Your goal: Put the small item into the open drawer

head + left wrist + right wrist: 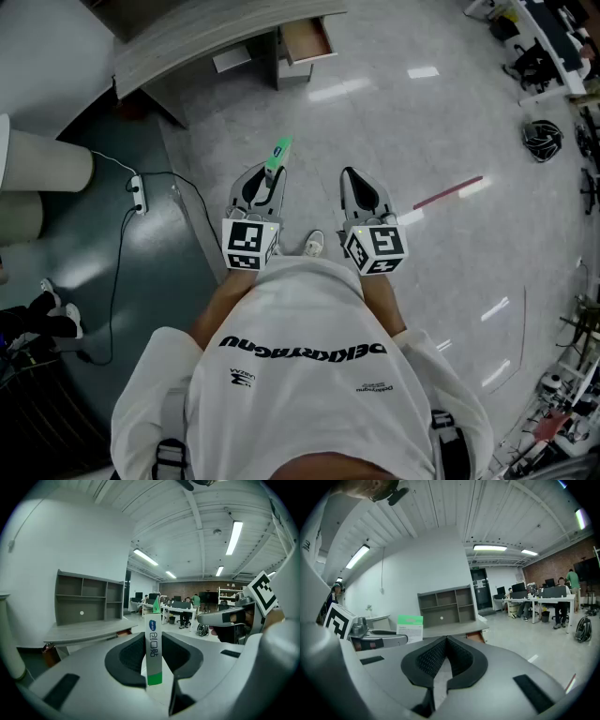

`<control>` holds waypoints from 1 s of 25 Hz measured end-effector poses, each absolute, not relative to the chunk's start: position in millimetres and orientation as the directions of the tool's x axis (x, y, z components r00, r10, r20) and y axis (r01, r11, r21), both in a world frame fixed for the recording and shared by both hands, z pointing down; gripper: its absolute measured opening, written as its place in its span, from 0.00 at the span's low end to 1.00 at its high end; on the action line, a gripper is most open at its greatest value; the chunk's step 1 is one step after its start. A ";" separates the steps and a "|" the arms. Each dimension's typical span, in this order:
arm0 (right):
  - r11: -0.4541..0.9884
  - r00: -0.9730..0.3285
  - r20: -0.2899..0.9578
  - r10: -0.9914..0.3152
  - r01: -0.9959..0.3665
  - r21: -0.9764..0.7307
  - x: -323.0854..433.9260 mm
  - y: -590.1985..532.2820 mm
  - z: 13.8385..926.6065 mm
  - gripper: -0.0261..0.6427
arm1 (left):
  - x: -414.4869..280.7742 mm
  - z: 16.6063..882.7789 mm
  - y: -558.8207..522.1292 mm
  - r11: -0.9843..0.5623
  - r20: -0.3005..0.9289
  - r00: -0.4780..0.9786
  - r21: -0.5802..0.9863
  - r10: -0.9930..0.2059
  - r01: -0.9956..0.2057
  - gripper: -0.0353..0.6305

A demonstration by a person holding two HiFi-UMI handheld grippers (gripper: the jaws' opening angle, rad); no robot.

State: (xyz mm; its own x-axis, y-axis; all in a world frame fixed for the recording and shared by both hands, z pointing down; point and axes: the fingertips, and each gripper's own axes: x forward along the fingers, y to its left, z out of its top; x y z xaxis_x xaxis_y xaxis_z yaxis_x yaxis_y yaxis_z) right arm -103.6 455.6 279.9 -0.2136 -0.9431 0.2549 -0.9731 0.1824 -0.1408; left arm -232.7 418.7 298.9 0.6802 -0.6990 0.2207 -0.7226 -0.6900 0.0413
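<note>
Currently in the carry phase: small green-and-white box (277,155) (153,648) is clamped upright in the left hand-held gripper (270,176) (153,638), well short of the open drawer (307,42) at the counter (216,33) end. Right hand-held gripper (352,180) (446,642) is clenched, empty. Next, likely: walk forward and lower the box over the drawer mouth. Bare floor (375,112) lies between; a power strip (139,195) sits off left.

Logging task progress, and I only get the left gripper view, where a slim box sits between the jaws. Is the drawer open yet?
Observer: Yes. The head view shows the drawer pulled out of the desk, far ahead.
Operator: So the box has a way to go. Is the right gripper carrying anything?
Observer: No. The right gripper has its jaws closed together, empty.
</note>
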 end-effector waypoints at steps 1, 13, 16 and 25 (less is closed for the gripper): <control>0.183 -0.215 0.254 -0.943 -0.973 -0.141 -103.4 455.9 280.0 0.08 | -232.2 299.6 419.2 -0.690 0.222 0.680 0.042 -0.699 -0.723 0.20; 0.226 -0.264 0.227 -0.937 -0.957 -0.183 -82.6 461.9 281.6 0.08 | -205.4 299.1 430.3 -0.687 0.226 0.671 0.008 -0.706 -0.727 0.20; 0.234 -0.275 0.227 -0.934 -0.953 -0.190 -71.2 463.7 283.0 0.08 | -193.9 298.6 433.8 -0.683 0.223 0.666 0.002 -0.712 -0.731 0.20; 0.274 -0.315 0.207 -0.926 -0.940 -0.205 -38.3 471.5 287.4 0.08 | -157.1 297.3 450.1 -0.661 0.216 0.641 -0.027 -0.736 -0.750 0.20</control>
State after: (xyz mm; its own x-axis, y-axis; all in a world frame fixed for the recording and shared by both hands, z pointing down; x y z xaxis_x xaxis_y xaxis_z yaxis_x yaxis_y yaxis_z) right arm -38.3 471.5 287.4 -0.3147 -0.9265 0.2065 -0.9398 0.2736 -0.2046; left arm -157.1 450.1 297.3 0.6412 -0.7365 0.2155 -0.7500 -0.6609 -0.0272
